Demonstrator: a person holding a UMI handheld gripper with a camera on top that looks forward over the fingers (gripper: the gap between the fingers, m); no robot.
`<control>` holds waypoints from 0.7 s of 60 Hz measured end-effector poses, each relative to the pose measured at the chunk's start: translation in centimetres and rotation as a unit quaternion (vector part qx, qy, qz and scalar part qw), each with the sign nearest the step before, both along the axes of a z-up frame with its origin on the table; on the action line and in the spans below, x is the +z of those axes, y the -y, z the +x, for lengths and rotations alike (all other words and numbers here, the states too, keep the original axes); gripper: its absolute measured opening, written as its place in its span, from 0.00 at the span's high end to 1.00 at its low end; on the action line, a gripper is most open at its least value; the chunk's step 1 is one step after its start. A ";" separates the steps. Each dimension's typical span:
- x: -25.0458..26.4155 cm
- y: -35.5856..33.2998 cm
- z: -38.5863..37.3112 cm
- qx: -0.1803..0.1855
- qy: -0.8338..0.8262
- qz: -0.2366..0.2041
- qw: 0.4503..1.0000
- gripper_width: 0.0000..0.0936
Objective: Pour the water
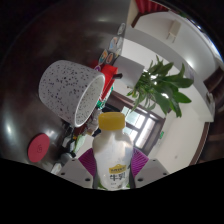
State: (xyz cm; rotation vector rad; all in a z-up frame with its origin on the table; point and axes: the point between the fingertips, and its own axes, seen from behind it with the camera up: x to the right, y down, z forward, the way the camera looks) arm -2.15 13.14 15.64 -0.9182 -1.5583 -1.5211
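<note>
- Gripper (113,172) closed on a bottle (113,158); both purple pads (88,162) press its sides, so the jaws stand only bottle-wide apart
- Bottle: white plastic body, yellow screw cap (110,122) at its 12 o'clock, printed label facing the camera; label text too small to read
- Cap appears on; if so, it must come off before anything flows (judgement)
- Speckled cup (70,90) at about 10 o'clock from the cap, near it, not touching as far as I can tell; grey outside with dark flecks, pale smooth interior, mouth turned toward the bottle
- No water visible in the cup or in flight; pouring judged not begun
- Leafy green plant (163,87) at 2 o'clock, well beyond the bottle
- Red round object (38,147) at 9 o'clock, identity unclear
- Remaining: bring the spout over the cup mouth, tilt, pour
</note>
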 end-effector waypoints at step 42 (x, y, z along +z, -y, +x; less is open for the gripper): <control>-0.8 2.0 2.2 -0.029 -0.528 -0.140 0.837 0.54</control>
